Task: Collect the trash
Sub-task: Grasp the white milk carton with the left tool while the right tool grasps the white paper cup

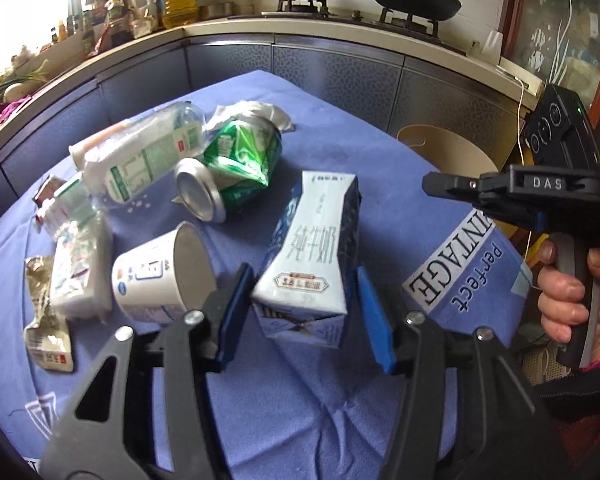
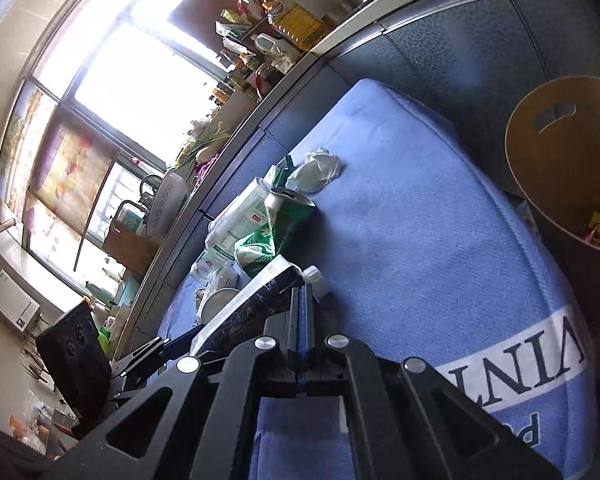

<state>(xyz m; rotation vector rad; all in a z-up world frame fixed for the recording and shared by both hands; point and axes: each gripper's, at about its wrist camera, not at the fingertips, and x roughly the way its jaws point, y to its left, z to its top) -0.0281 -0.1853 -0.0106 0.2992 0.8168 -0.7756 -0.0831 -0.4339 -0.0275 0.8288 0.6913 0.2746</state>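
Clearly, the milk carton is framed between the blue pads of the left gripper, whose jaws are spread on both sides of it. The left pad is seen close to the carton wall, yet a gap remains at the right pad, so no grasp is judged to be made. The carton lies on the blue cloth of the desk, beside the paper cup and the crushed green can. The right gripper is kept clenched and empty (its pads meet flat), probably to stay out of the way. The bin is placed at the desk edge, so that the trash is dropped with a short move.
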